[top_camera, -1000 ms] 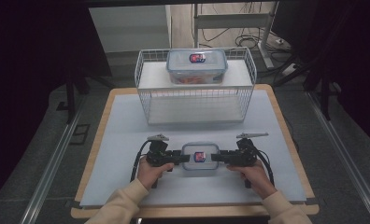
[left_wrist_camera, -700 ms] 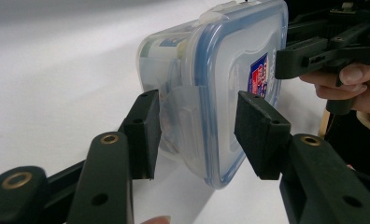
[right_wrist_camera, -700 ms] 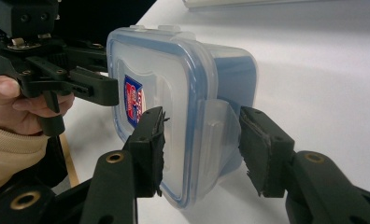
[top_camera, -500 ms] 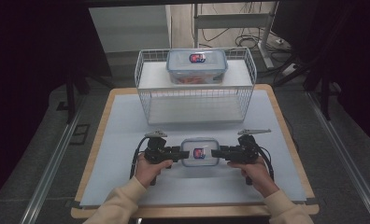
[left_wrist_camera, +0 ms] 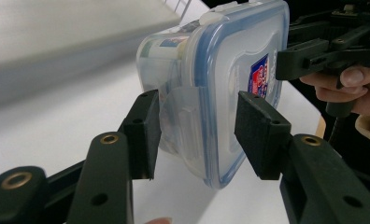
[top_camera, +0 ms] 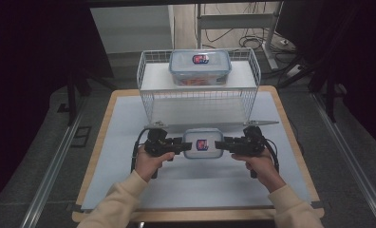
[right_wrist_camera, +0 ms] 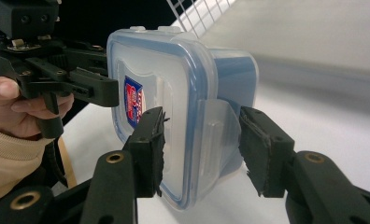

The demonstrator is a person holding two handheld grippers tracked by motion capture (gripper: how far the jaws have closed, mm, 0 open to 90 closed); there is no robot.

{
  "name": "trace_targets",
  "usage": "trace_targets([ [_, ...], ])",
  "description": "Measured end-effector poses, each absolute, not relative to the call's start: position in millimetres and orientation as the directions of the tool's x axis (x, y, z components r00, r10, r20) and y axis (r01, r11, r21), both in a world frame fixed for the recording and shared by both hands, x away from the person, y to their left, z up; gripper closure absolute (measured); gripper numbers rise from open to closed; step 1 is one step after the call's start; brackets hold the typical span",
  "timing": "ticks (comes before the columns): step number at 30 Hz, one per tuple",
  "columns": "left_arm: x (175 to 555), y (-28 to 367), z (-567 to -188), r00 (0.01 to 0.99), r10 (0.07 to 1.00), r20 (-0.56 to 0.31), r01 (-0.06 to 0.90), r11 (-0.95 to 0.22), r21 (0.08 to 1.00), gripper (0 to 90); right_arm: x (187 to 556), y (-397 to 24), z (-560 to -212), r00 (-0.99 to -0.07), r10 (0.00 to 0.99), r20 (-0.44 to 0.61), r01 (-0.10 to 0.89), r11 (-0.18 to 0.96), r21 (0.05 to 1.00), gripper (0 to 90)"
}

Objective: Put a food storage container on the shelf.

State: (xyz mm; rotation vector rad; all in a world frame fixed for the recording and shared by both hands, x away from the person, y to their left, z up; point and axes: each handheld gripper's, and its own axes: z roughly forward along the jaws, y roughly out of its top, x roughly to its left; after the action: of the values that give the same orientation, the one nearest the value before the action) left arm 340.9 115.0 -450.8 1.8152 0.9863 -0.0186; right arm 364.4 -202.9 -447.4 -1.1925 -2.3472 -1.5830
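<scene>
A small clear food box with a blue-edged snap lid is held between the two tools, above the pale mat of the desk, just in front of a white wire basket. The left tool grips the box's left end and the right tool grips its right end. In the left gripper view, the box stands edge-on, with one black pad against the underside wall and the other on the lid face, the clear latch flap between them. The right gripper view shows the same clasp mirrored on the box, one pad on the lid, the other behind the latch. Both tools are therefore clenched on the box. The lid carries a small red and blue sticker with white marks. Its writing is too small and too slanted to read in any view, and one pad covers part of it in the right gripper view. Something pale with a blue-printed wrapper shows through the box wall in the left gripper view, but its text is illegible. A second, larger box with the same kind of sticker sits on top of the basket. Orange contents show through its side, but what they are cannot be made out. The person's hands and cream sleeves are cut off at the bottom edge of the high view.
</scene>
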Motion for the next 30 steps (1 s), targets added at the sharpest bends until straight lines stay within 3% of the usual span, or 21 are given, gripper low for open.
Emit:
trace_targets([
  [13,352.5,113.6,-409.2,0.695,0.611,-0.379,0.573,-0.151,0.806,51.9,373.9,-204.4,-406.6,-0.725,0.557,0.405,0.571,0.157,0.806,51.6],
  [30,362.4,114.1,-380.0,0.708,0.612,-0.353,0.545,-0.155,0.824,51.9,382.5,-204.5,-379.3,-0.735,0.556,0.387,0.546,0.147,0.825,51.7],
])
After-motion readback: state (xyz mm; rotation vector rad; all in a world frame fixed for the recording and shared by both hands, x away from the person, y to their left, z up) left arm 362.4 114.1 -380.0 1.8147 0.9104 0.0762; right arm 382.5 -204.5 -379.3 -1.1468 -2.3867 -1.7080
